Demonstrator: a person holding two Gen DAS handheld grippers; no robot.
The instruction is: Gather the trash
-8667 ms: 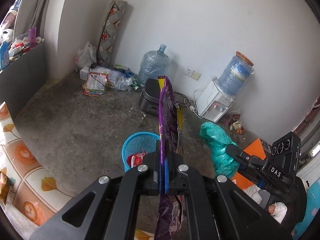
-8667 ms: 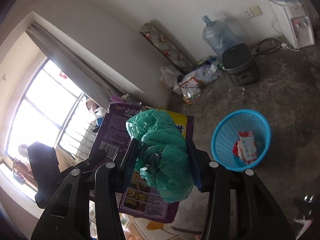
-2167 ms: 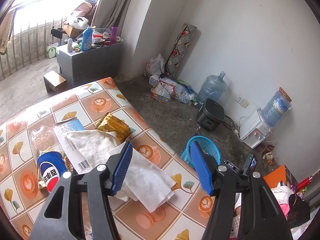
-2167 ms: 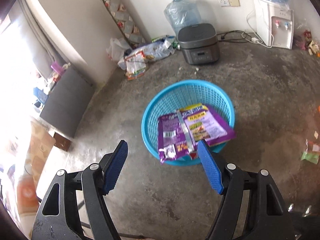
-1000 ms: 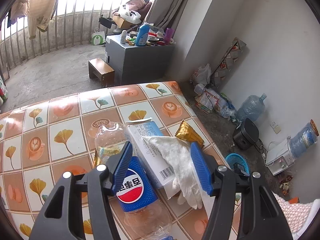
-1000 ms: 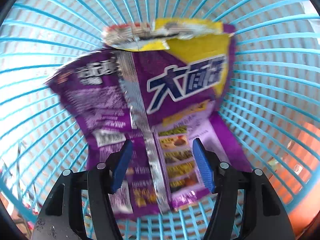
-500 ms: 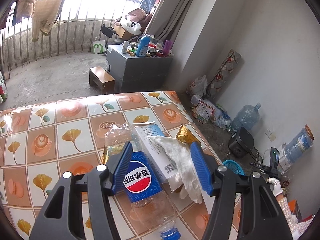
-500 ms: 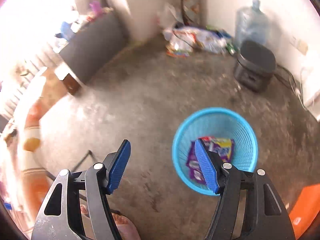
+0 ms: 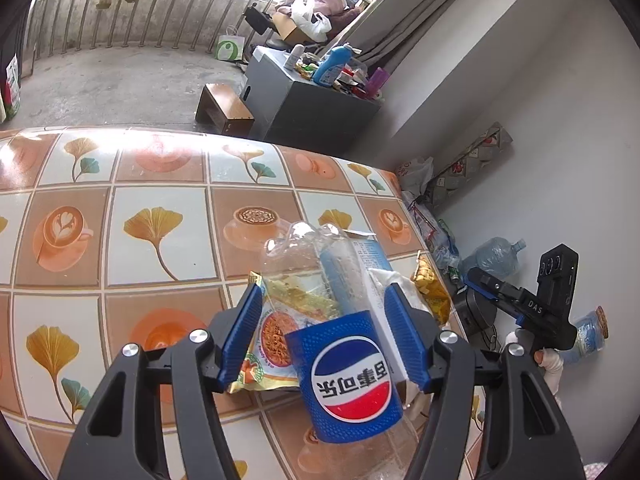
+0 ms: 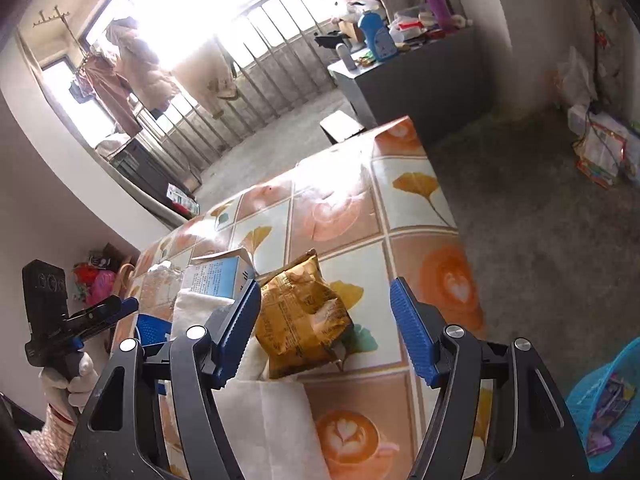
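A pile of trash lies on the tiled table (image 9: 120,240). My left gripper (image 9: 326,336) is open, its fingers on either side of a clear plastic Pepsi bottle (image 9: 340,344) with a blue label. Under the bottle lie a noodle wrapper (image 9: 268,344) and a white and blue carton (image 9: 372,264). My right gripper (image 10: 326,332) is open around a crumpled gold snack bag (image 10: 304,316), not touching it. A white paper towel (image 10: 264,420) lies below it. The blue basket (image 10: 608,400) stands on the floor at lower right with a purple bag inside.
The table's edge (image 10: 444,208) drops to a grey concrete floor (image 10: 540,220). A grey cabinet (image 9: 308,108) with bottles stands by the wall. A water jug (image 9: 496,256) and a black cooker stand on the floor. The right gripper also shows in the left wrist view (image 9: 520,300).
My left gripper has come down closer, so its fingers now flank the Pepsi bottle. My right gripper has swung from the basket on the floor to the table, over the gold snack bag.
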